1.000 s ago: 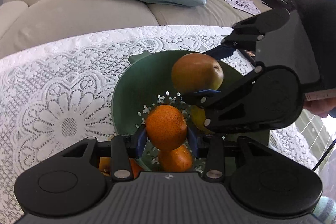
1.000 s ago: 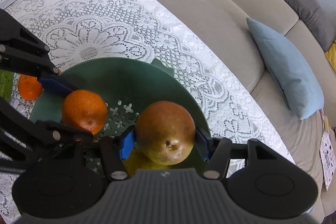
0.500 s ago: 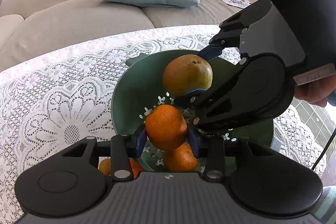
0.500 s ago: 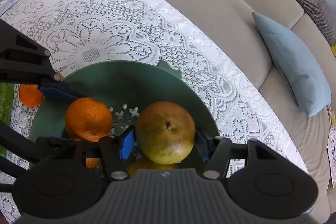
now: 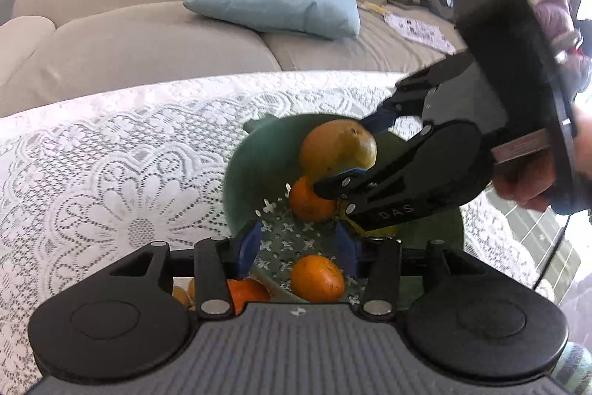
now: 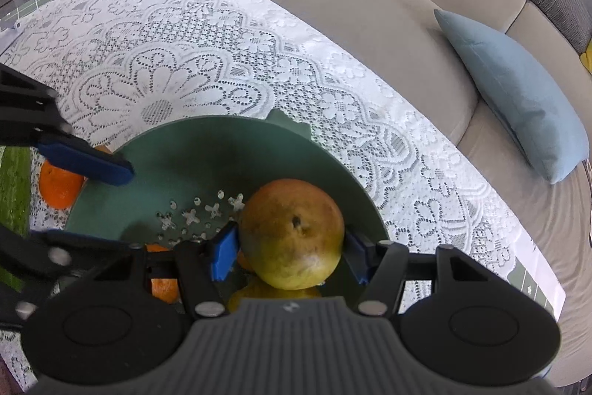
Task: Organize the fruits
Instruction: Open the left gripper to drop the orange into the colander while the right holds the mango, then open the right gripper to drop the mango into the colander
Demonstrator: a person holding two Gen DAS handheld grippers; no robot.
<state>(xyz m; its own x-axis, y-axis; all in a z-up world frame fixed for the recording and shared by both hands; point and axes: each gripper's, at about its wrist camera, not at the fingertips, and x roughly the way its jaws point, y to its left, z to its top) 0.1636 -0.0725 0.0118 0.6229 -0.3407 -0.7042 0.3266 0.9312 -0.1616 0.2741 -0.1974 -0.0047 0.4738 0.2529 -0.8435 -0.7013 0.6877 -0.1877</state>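
Observation:
A green perforated bowl point(image 5: 259, 165) point(image 6: 207, 158) stands on the lace cloth. My left gripper point(image 5: 296, 245) is open and empty above the bowl's near side. Two oranges lie in the bowl, one under the pear point(image 5: 309, 200) and one nearer me point(image 5: 317, 278). My right gripper point(image 6: 290, 252) is shut on a brown-green pear point(image 6: 292, 234), held over the bowl; the pear also shows in the left wrist view point(image 5: 336, 149). A yellow fruit point(image 6: 266, 291) lies below the pear in the bowl.
Another orange point(image 6: 59, 186) lies on the cloth outside the bowl's left rim, also visible in the left wrist view point(image 5: 246, 293). The lace-covered table point(image 5: 111, 154) ends at a beige sofa point(image 5: 148, 36) with a blue cushion point(image 5: 281, 4).
My left gripper has opened and let go of its orange, which now lies in the bowl. The right gripper still holds the pear above the bowl.

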